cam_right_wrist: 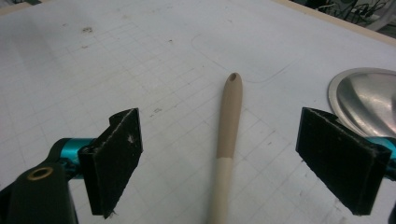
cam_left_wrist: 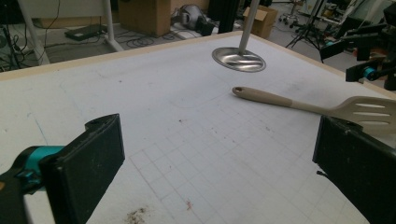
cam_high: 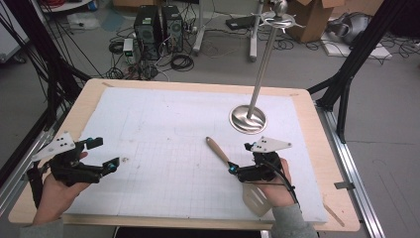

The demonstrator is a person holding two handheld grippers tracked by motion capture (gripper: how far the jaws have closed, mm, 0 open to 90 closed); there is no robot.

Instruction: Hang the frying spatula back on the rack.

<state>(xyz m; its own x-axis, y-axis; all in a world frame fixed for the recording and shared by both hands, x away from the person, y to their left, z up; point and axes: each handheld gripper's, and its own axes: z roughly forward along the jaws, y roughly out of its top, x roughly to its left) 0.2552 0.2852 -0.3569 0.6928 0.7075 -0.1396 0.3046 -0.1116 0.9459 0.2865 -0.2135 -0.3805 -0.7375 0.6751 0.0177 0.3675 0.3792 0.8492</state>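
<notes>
1. Step in hand, by the look of it: taking hold of the spatula (cam_high: 236, 173), which lies flat on the white mat (cam_high: 163, 124), handle end toward the far side near the stand (cam_high: 248, 119), slotted blade toward the near edge.
2. Right gripper (cam_high: 237, 171) poised over the handle, jaws wide apart and holding nothing; handle (cam_right_wrist: 227, 135) centred between them in the right gripper view.
3. Left gripper (cam_high: 106, 154) idle at the left of the mat, well apart from the spatula, jaws also wide apart and holding nothing.
4. To grip well: lower straight down, keeping the handle midway between the jaws, pads square to its sides.
5. Better to close on the straight part of the handle than at the tapered tip with the hole, where the pads could slide off.
6. Jaw tips should come close to the mat before closing, since the handle sits low; a high grip would likely pinch only the rounded top and roll it.
7. Close slowly, then lift level, as the blade end probably makes it tip.
8. Shown in the high view: both grippers at once, the stand's tall pole and top, and the table edge.
9. Shown in the left gripper view: the blade's slots (cam_left_wrist: 371, 110) and the full length of the spatula from the side, with the right gripper beyond.
10. Shown in the right gripper view: how the handle lines up between the jaws, and the handle's colour change from tan to pale.
</notes>
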